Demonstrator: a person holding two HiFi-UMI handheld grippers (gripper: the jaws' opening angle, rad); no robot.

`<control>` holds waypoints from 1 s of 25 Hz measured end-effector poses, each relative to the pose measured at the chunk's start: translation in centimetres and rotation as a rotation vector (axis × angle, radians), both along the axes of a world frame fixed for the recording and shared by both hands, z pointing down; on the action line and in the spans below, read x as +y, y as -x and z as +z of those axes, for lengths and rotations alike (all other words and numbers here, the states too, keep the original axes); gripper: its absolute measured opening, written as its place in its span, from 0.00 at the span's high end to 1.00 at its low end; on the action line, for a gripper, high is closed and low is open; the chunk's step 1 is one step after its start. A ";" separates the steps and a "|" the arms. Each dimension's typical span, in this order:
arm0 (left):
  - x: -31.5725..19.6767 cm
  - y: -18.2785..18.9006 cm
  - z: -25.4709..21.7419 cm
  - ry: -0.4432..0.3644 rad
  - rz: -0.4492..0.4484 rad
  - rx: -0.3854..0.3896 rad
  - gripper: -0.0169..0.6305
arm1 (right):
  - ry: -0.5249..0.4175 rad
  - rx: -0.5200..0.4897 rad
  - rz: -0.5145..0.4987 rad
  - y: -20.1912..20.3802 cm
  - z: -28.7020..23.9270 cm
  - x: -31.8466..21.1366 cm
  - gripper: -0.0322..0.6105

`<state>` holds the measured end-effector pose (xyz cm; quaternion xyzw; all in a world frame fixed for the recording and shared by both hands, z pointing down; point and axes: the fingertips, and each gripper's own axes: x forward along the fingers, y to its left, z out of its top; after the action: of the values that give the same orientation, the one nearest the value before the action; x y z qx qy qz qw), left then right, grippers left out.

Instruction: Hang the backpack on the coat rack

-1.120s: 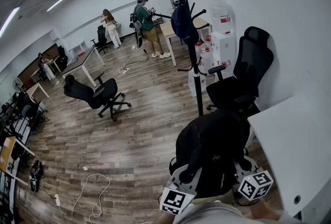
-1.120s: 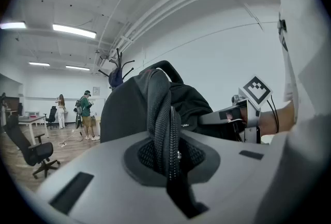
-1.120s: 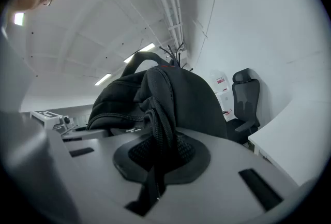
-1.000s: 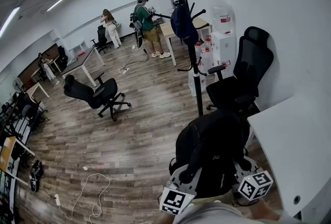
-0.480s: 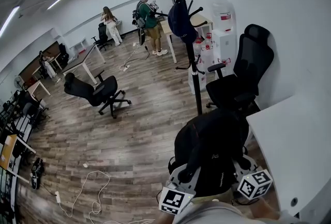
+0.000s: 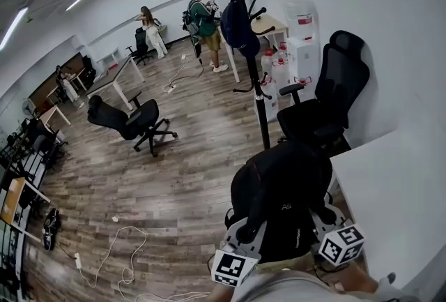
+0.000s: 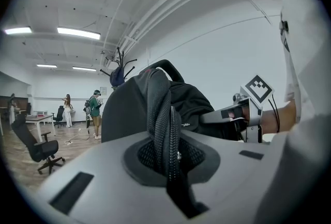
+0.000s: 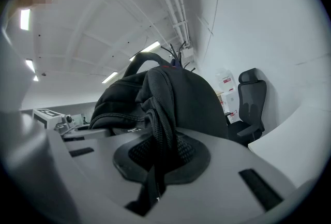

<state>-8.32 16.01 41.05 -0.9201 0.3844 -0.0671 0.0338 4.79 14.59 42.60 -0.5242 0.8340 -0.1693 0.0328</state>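
Observation:
I hold a black backpack (image 6: 282,192) up in front of me between both grippers. In the left gripper view, my left gripper (image 7: 168,158) is shut on a black padded strap (image 7: 161,114) of the backpack (image 7: 124,114). In the right gripper view, my right gripper (image 8: 155,158) is shut on another strap (image 8: 158,114) of the backpack (image 8: 191,99). The black coat rack (image 6: 256,77) stands ahead by the wall, with a dark blue bag (image 6: 237,25) hanging on it. Its upper hooks curve out above that bag. The backpack is well short of the rack.
A black office chair (image 6: 331,102) stands right of the rack, a white table (image 6: 394,185) at my right. White boxes and a water dispenser (image 6: 300,49) sit behind the rack. Another chair (image 6: 129,123), a floor cable (image 6: 118,252) and people (image 6: 202,18) are farther left and back.
Both grippers have carried the backpack a little forward toward the coat rack, which now stands slightly nearer and more to the left in the head view. Both grips are unchanged.

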 end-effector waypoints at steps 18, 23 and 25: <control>-8.5 -0.2 2.5 0.040 0.056 0.007 0.93 | 0.045 0.008 0.065 -0.3 2.6 -7.5 0.90; -12.9 0.0 3.3 0.067 0.085 0.014 0.93 | 0.060 0.011 0.089 -0.1 3.4 -11.7 0.90; -14.4 -0.1 3.5 0.075 0.101 0.016 0.93 | 0.064 0.014 0.102 -0.2 3.7 -13.1 0.90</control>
<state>-8.22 1.62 44.59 -0.9394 0.3350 -0.0725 -0.0004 5.01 1.47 46.25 -0.5681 0.8004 -0.1906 0.0188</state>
